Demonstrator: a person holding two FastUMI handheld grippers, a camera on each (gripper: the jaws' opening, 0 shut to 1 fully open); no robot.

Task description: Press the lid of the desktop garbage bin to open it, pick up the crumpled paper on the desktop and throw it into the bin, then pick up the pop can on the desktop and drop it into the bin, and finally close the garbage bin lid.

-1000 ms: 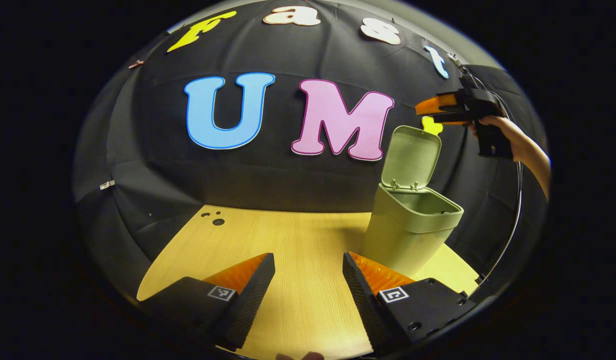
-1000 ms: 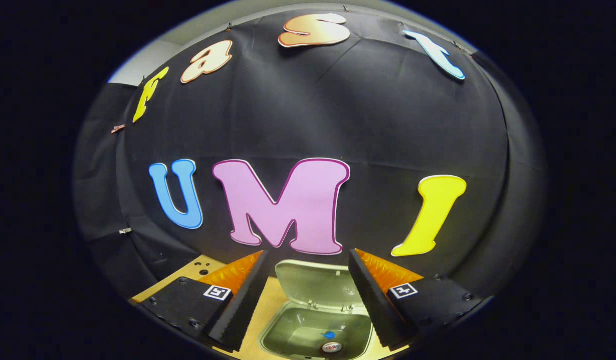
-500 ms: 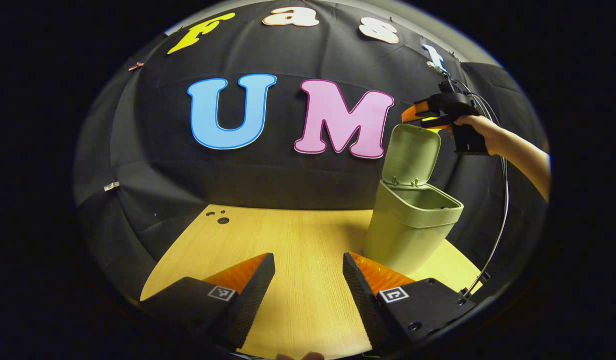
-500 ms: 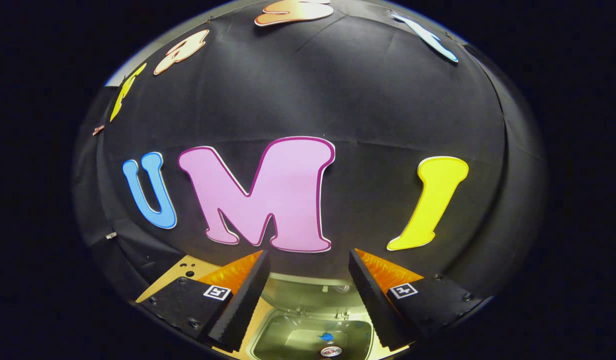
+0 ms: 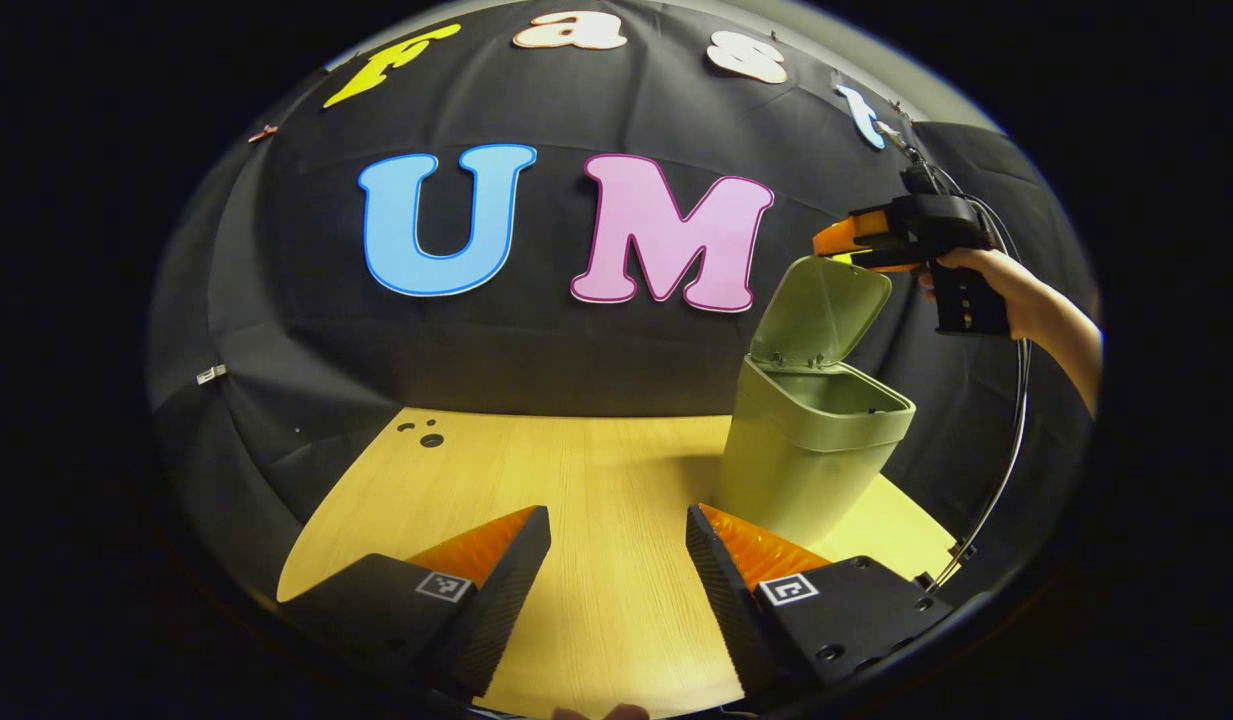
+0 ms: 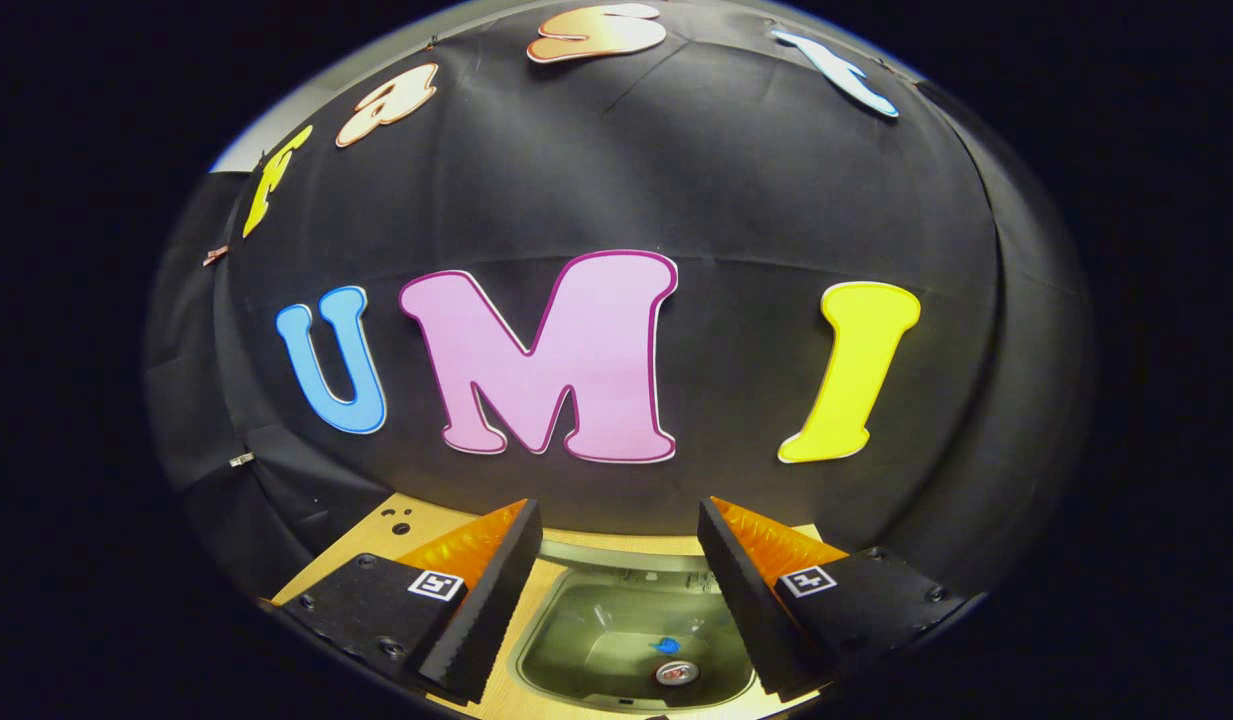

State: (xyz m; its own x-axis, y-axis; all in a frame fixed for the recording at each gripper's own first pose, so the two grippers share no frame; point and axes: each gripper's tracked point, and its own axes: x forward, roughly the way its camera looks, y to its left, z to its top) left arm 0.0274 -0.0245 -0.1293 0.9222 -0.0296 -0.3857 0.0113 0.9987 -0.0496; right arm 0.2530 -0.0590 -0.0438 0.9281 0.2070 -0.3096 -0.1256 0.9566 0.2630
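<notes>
Left gripper view: the right hand-held gripper (image 5: 838, 243), fingers nearly together and empty, is tipping the lid (image 5: 819, 312) further forward than a moment ago, beginning the final closing step. One green garbage bin (image 5: 811, 455) is standing on the tabletop (image 5: 576, 480); one pop can (image 6: 676, 672) is lying inside. The left hand-held gripper (image 5: 616, 560) is hovering spread.

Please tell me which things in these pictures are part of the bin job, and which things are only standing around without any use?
Part of the job:
- garbage bin
- its lid, tilted up
- pop can in the bin
- right gripper at the lid's top edge
- left gripper, open over the table

Only around:
- wooden table
- cable
</notes>
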